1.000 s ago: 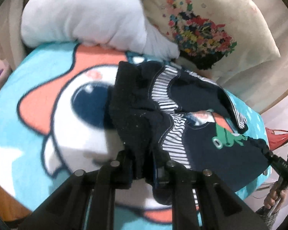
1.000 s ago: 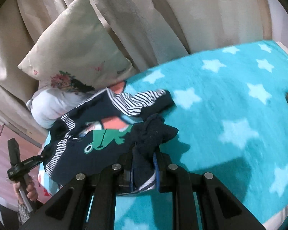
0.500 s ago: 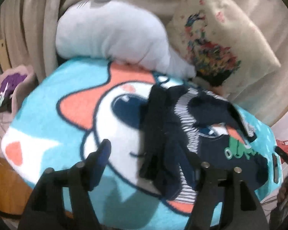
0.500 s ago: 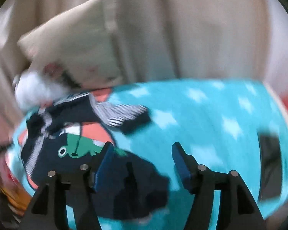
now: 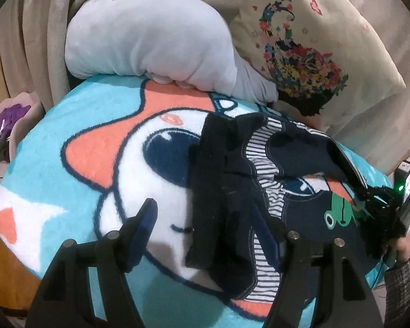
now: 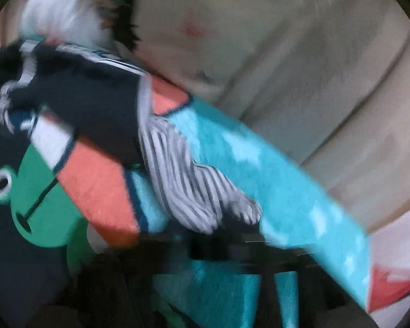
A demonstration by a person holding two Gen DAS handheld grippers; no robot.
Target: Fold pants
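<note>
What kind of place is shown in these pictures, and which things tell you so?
Most likely a bedroom at home, with the work done on a bed. A fleece cartoon blanket covers a soft surface, a grey plush cushion and a flowered pillow lie at its far end, and beige curtains hang behind.

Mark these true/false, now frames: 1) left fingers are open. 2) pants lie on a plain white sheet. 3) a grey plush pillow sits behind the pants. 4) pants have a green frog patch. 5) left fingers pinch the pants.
1) True: the left gripper stands open.
2) False: the pants lie on a turquoise cartoon blanket.
3) True: the grey plush pillow lies beyond them.
4) True: the frog patch is green.
5) False: the fabric lies between the fingers, unpinched.
</note>
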